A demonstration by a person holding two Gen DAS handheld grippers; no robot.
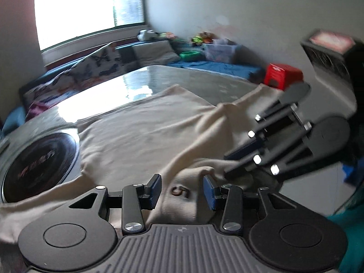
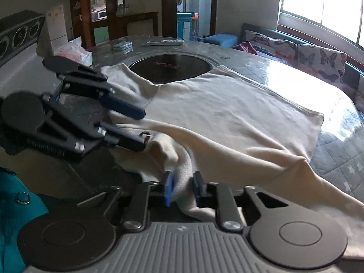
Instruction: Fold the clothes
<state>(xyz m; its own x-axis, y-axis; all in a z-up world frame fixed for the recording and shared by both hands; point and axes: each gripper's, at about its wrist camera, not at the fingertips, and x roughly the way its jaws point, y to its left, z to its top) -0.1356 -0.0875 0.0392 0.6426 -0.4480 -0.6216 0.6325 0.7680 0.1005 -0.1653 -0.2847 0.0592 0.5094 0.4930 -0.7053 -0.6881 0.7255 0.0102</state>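
Soft cream knit garment point(image 2: 227, 104) rumpled on glossy surface point(image 2: 261, 63). Right gripper point(image 2: 182, 187) jaws pinching a fold; left gripper point(image 1: 182, 191) jaws spread w/ cloth between.

Glossy table point(image 2: 284, 77) with inset black round hob point(image 2: 170, 67), butterfly-print cushions point(image 2: 318, 56), red box point(image 1: 283, 75), bright window point(image 1: 88, 18).

Right tool point(image 2: 182, 187) pinches cream garment point(image 2: 223, 113); left tool point(image 2: 141, 129) beside.

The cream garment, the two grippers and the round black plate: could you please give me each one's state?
Cream garment: partly spread on the table, near edge bunched and lifted.
Right gripper: fingers shut on a fold of it.
Left gripper: open, cloth between the fingers.
Round black plate: partly covered.
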